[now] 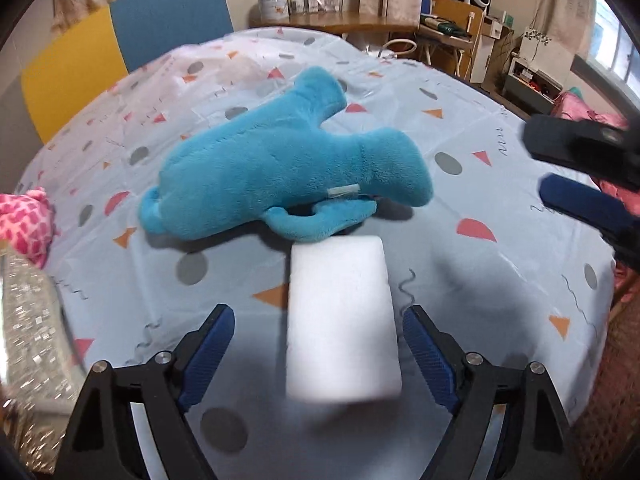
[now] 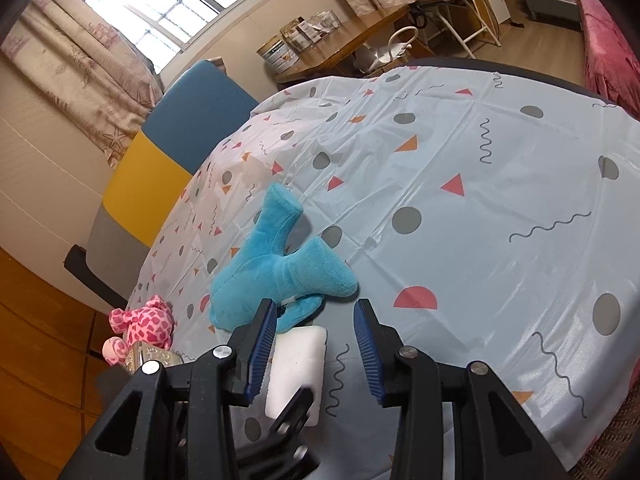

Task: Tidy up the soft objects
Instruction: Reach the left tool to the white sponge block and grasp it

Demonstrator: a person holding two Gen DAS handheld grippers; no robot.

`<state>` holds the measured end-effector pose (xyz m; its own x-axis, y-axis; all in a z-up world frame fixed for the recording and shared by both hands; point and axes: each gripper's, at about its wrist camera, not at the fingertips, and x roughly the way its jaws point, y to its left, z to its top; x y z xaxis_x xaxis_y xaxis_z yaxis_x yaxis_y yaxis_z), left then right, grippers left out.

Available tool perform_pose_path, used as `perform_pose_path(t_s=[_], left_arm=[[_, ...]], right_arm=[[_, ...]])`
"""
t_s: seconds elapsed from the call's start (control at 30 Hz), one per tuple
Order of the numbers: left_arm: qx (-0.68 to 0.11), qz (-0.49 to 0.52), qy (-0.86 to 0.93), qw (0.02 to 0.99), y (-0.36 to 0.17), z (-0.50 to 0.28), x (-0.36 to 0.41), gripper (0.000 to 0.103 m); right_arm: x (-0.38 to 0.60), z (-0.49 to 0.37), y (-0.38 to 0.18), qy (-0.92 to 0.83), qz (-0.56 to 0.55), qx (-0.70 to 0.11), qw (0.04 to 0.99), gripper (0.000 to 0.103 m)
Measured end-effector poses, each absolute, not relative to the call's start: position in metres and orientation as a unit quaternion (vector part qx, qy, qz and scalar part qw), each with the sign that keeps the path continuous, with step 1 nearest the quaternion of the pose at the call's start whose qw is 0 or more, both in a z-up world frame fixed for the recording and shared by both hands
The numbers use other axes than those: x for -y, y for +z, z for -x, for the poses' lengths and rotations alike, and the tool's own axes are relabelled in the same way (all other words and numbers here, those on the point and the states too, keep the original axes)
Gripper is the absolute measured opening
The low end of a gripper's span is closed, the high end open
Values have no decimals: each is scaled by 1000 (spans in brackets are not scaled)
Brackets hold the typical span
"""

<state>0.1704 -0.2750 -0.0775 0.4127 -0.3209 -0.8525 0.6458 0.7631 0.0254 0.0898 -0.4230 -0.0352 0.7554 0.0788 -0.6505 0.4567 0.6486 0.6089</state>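
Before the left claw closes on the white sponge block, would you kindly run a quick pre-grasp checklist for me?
1. Left claw open wide enough for the white sponge block: ok.
2. Block centred between its fingers, pads not yet pressing: ok.
3. Blue plush toy clear of the closing path: ok, it lies beyond the block's far end.
4. Right claw empty and out of the way: ok, open over the tablecloth.
5. Block lying flat on the cloth: cannot tell, its near end is blurred.
6. Pink plush toy near the table edge, away from the grasp: ok.
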Motion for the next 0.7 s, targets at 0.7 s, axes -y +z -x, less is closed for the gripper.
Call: perform_pose_path(t_s=[0.7], left_arm=[[-486,-91,-197,847,-93,-140,162,57]], right_arm=[[406,-108,-51,-89,-376,-399,831,40]])
